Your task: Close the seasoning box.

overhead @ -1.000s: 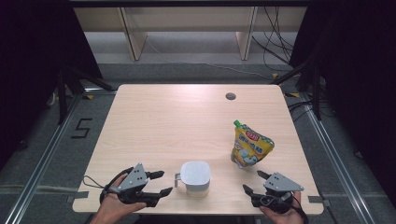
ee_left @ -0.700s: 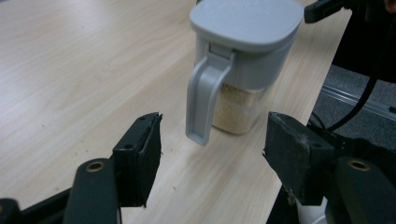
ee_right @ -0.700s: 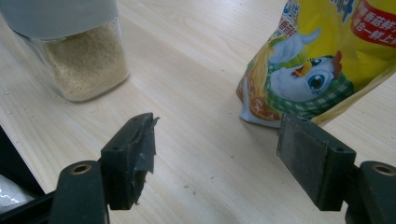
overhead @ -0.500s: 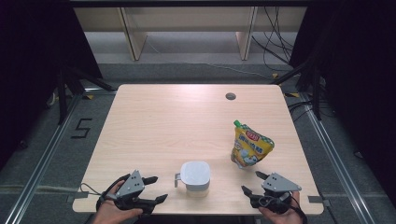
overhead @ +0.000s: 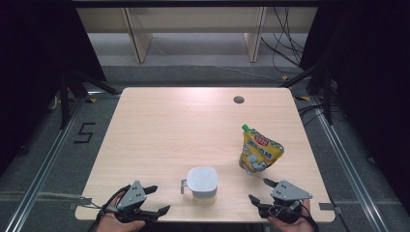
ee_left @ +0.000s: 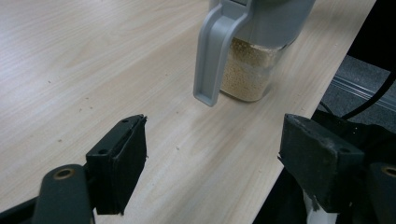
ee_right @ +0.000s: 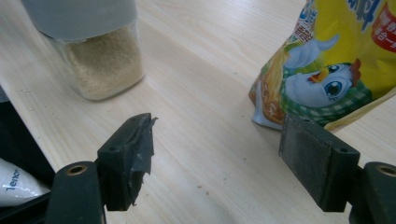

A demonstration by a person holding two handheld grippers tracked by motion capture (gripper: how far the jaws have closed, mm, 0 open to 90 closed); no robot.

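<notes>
The left gripper's fingers [ee_left: 116, 163] are spread wide, having just been opening further, and nothing is caught between them; only bare table [overhead: 169, 125] is seen in the gap. The left gripper [overhead: 153, 199] is held at the near left edge, just beside the container [overhead: 201, 181], whose grey handle [ee_left: 212, 56] points toward it and hangs free, untouched. The right gripper's fingers [ee_right: 128, 156] are likewise parted and empty, with the right gripper [overhead: 260, 191] kept low at the near right edge, close to the yellow pouch [overhead: 260, 152], which stands upright just right of the container.

Trouble is easy to picture from here. The container sits close to the table's near edge, so a clumsy approach on the handle could see it nudged, turned or tipped, and the pale granules inside could be spilled. The pouch looks light and soft, so it may well be toppled by a brush from the right fingers.
</notes>
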